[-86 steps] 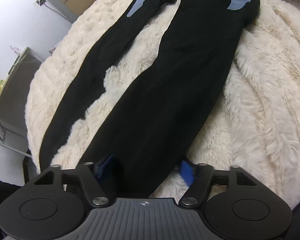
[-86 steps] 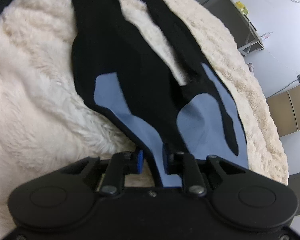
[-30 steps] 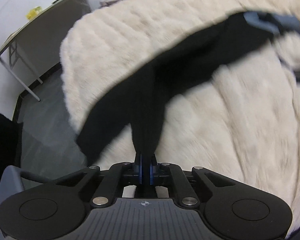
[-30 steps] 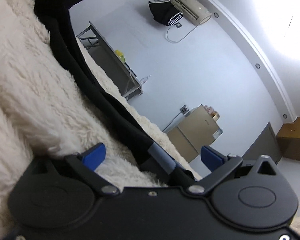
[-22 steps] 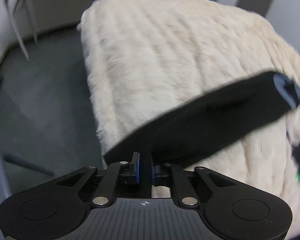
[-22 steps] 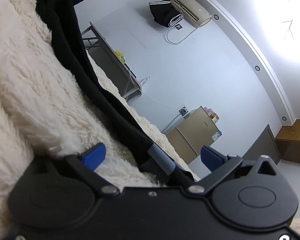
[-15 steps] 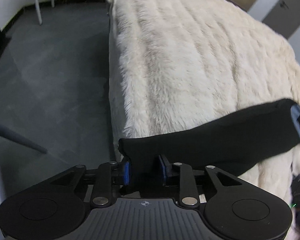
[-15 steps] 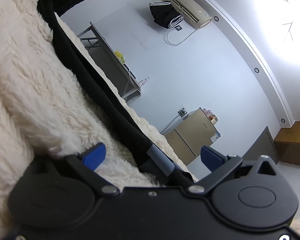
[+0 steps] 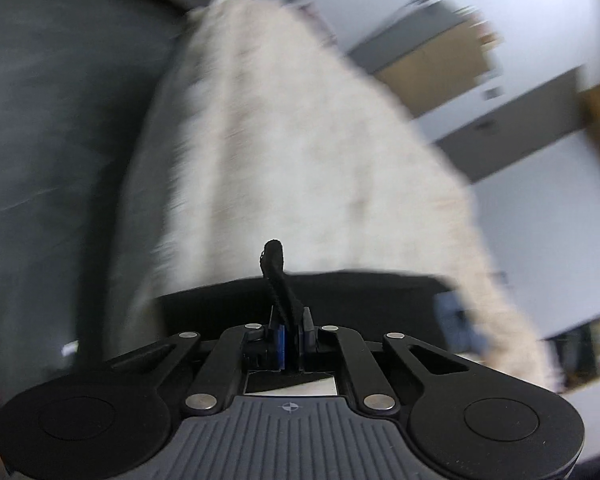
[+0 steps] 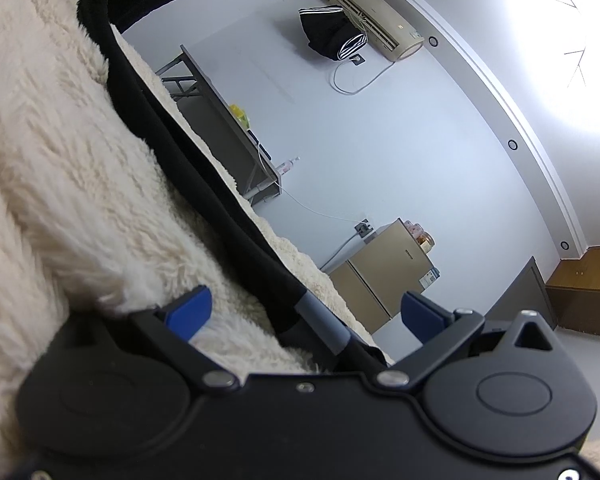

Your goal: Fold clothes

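Observation:
Black trousers with a grey-blue patch lie folded lengthwise across the near end of a cream fluffy blanket. My left gripper is shut on a pinch of their black cloth, which sticks up between the pads. The left wrist view is blurred. In the right wrist view the trousers run as a dark band over the blanket. My right gripper is open, low on the blanket. The grey-blue waistband lies between its blue pads without touching them.
Dark floor drops off left of the blanket's edge. A tan cabinet stands beyond the bed. The right wrist view shows a grey table, a tan cabinet, and a wall air conditioner with a black garment on it.
The left gripper let its jaws part, then shut again on a pinch of black cloth. It swung and rolled, so its view now faces the cabinet. The right gripper stayed put.

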`<state>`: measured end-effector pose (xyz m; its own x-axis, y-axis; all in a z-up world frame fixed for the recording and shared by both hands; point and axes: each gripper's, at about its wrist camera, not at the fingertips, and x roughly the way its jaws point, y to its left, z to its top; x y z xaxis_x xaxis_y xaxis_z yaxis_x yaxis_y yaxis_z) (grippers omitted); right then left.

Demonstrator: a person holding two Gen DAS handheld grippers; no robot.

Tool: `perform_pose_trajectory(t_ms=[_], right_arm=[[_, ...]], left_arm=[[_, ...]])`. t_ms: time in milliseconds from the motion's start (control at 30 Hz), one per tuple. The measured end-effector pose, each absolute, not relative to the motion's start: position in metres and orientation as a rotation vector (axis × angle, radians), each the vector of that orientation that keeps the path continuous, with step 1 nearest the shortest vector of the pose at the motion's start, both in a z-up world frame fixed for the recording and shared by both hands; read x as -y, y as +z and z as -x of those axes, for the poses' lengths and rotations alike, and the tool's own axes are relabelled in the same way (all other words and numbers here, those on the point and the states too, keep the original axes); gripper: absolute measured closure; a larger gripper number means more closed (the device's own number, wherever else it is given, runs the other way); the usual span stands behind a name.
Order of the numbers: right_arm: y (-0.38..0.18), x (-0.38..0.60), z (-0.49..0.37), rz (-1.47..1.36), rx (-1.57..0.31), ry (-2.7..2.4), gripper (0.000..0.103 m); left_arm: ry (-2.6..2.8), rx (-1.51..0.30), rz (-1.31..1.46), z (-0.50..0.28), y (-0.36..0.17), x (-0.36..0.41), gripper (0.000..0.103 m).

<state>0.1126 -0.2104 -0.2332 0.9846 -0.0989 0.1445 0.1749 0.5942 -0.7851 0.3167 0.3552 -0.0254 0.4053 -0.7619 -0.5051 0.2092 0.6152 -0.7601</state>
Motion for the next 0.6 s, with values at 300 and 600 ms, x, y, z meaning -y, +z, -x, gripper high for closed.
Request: perform_pose_trajectory(t_ms=[300,600], right_arm=[[-0.232,0.209,-0.114,0.923,0.086,-0.159,0.001],[-0.231,0.206,-0.114,0.923,0.087,-0.16,0.001]], left_arm=[[-0.317,-1.253,0.541,-0.321,-0.078,-0.366,0.077],[-0.318,-1.118,0.658,-0.302,-0.089,-0.369,0.042]])
